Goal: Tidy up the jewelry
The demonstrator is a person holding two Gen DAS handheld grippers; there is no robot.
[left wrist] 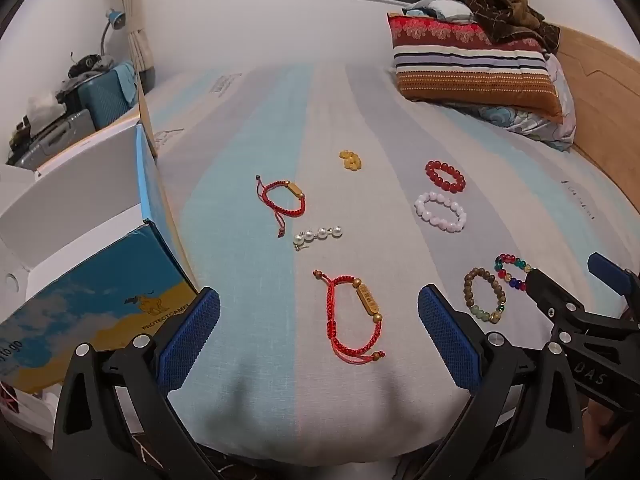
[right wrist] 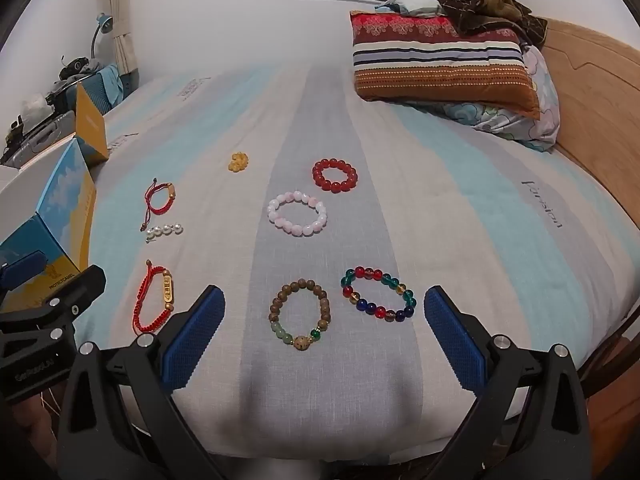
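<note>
While both my left tongs (left wrist: 319,334) and right tongs (right wrist: 324,336) hang spread apart and empty, the jewelry lies scattered over the bed (right wrist: 460,240): a red cord bracelet (left wrist: 354,316) at lower centre of the left view, a wooden bead bracelet (right wrist: 302,314) and multicolour bead bracelet (right wrist: 378,294) low in the right view. Soft sheet (it gives) could let the cord slip or bunch under a pad, and I might snag fabric instead.

Low side-by-side views, shared bed (left wrist: 360,120)
</note>
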